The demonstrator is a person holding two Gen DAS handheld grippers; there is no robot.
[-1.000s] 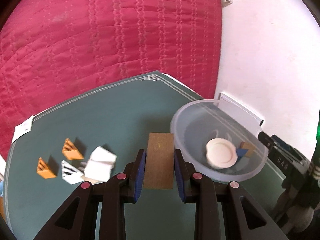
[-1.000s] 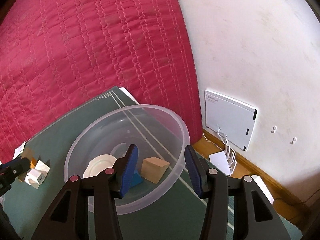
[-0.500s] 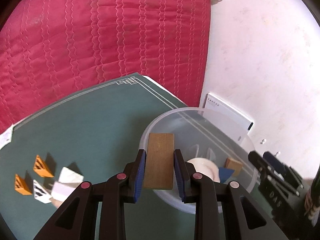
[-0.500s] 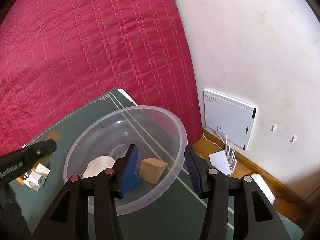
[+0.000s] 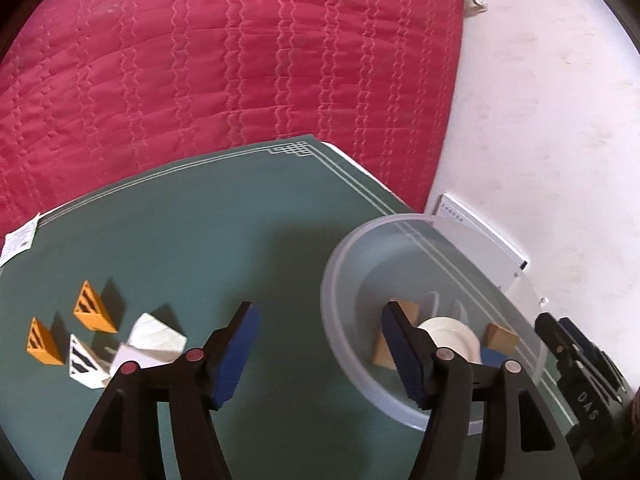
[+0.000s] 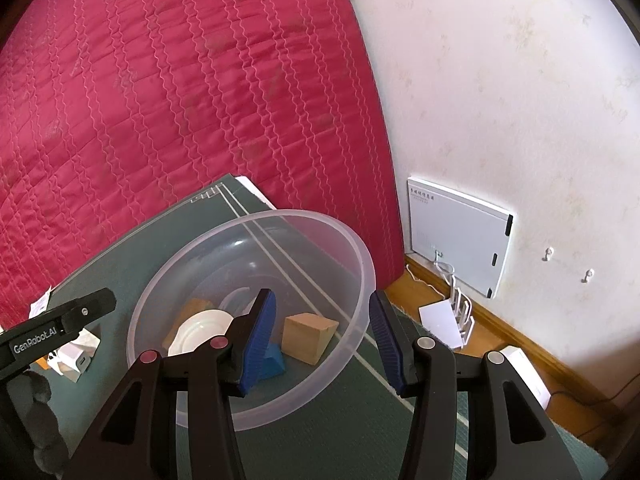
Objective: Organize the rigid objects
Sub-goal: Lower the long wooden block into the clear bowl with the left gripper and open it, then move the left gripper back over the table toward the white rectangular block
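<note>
The left gripper (image 5: 318, 346) has its jaws opening, wide apart, with nothing between the blue pads; its right finger hangs over the near-left rim of the clear plastic bowl (image 5: 532, 296). The right gripper (image 6: 322, 338) has its jaws partly apart and straddles the near-right rim of the same bowl: the left finger is over the inside, the right finger outside; no thing is clamped, and whether a pad touches the rim cannot be told.

The wooden plank (image 5: 406, 314) lies inside the bowl at its left side, leaning against the wall, one end up and the other hidden behind the left gripper's finger and the white dish (image 6: 200, 328); its long axis runs up the slope of the bowl. Beside the dish sit a wooden block (image 6: 308, 336) and a blue wedge (image 6: 272, 364).

The bowl stands on a green mat (image 5: 192, 232) with a white line border. Left on the mat lie two orange wedges (image 5: 92, 312), a black-and-white striped wedge (image 5: 82, 362) and a white block (image 5: 156, 336).

The left gripper's side reads "GenRobot.AI" in the right wrist view. Against the wall leans a white panel (image 6: 460, 232) with small print too fine to read.
</note>
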